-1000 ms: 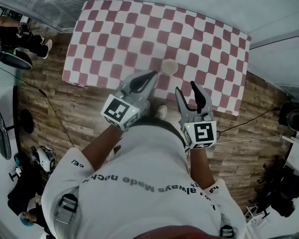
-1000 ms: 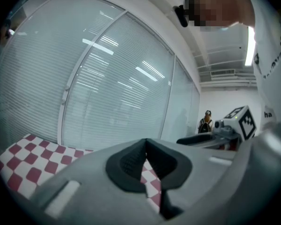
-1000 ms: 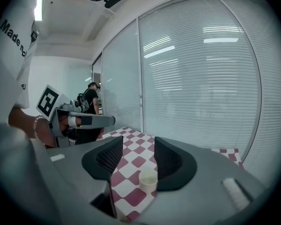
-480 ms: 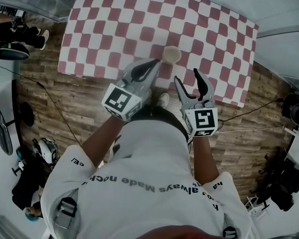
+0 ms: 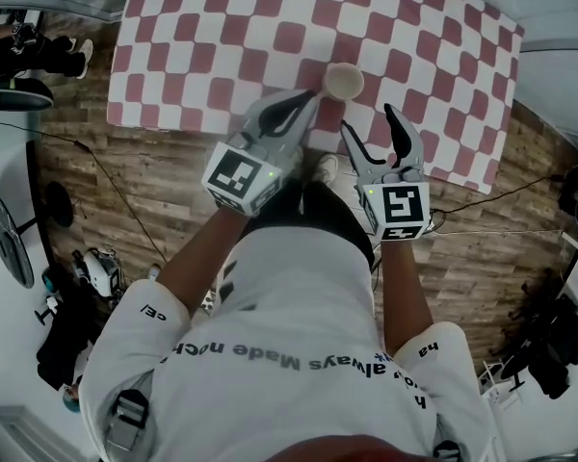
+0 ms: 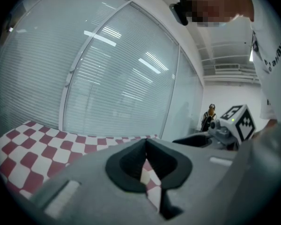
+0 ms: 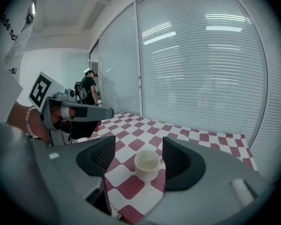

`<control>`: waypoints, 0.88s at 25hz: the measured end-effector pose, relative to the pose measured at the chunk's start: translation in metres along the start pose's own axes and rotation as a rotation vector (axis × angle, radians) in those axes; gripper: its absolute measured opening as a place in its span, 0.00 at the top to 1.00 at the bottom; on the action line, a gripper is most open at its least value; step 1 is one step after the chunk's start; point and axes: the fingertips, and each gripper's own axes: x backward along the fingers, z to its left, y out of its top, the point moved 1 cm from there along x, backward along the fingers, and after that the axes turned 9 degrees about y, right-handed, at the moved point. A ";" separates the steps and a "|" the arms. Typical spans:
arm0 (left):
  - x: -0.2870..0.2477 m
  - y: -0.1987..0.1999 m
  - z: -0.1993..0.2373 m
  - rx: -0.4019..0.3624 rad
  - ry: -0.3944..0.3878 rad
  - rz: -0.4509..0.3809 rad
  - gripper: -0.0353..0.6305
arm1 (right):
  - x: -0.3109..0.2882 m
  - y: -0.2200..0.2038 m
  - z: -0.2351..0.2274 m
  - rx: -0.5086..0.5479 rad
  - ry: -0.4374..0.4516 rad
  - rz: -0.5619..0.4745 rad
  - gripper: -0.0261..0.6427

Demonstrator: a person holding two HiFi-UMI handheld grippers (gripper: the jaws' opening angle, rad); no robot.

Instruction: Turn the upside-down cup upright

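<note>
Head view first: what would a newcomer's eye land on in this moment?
The red-and-white checkered table fills the top of the head view, with a single pale cup near its front edge. Just short of the cup, the right hand-held gripper has just been opening its jaws, with nothing between them, while the left hand-held gripper beside it is shut.

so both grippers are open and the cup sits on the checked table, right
Not both. The left gripper is shut, its jaws meeting, as the left gripper view shows. Only the right gripper is open: its jaws have just been opening, with nothing between them and the cup ahead. The cup does sit on the checked table.
</note>
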 end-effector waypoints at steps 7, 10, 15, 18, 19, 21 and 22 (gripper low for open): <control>-0.019 -0.030 0.013 0.000 0.016 0.024 0.94 | -0.022 -0.032 -0.018 -0.023 -0.008 0.022 0.46; -0.027 -0.042 0.020 0.005 0.028 0.037 0.94 | -0.032 -0.045 -0.022 -0.025 -0.002 0.037 0.44; -0.038 -0.068 0.031 0.007 0.037 0.060 0.94 | -0.052 -0.066 -0.031 -0.034 -0.006 0.048 0.42; -0.046 -0.081 0.036 0.011 0.032 0.075 0.94 | -0.064 -0.079 -0.039 -0.037 -0.007 0.051 0.40; -0.048 -0.085 0.037 0.008 0.030 0.078 0.94 | -0.068 -0.082 -0.041 -0.038 -0.010 0.049 0.39; -0.053 -0.092 0.041 0.005 0.030 0.083 0.94 | -0.075 -0.088 -0.045 -0.039 -0.007 0.047 0.37; -0.055 -0.096 0.042 0.005 0.032 0.085 0.94 | -0.078 -0.090 -0.046 -0.040 -0.003 0.047 0.36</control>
